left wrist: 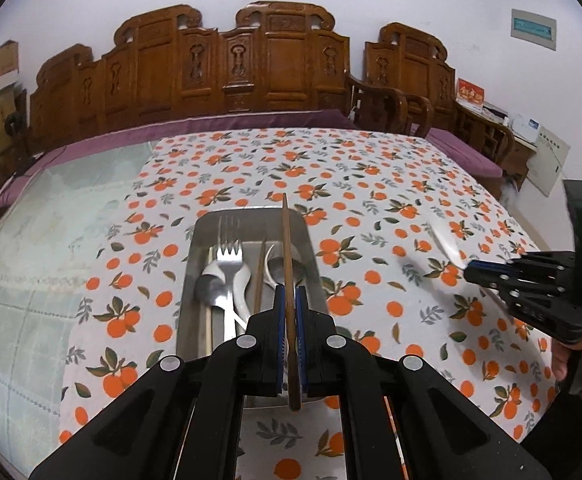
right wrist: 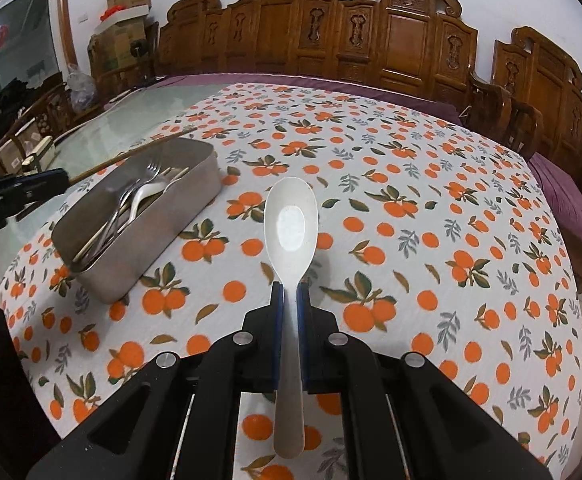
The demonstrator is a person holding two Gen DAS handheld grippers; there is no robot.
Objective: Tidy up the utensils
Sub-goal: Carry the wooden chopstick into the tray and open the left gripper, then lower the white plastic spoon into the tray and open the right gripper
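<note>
My left gripper is shut on a brown wooden chopstick and holds it lengthwise above the metal tray. The tray holds a fork, metal spoons, a white spoon and another chopstick. My right gripper is shut on the handle of a white spoon, held above the tablecloth to the right of the tray. The right gripper also shows in the left wrist view, with the blurred white spoon. The left gripper and its chopstick show in the right wrist view.
The table has an orange-print cloth and a bare glass part on the left. Carved wooden benches with purple cushions stand behind it. Boxes are stacked at the far left.
</note>
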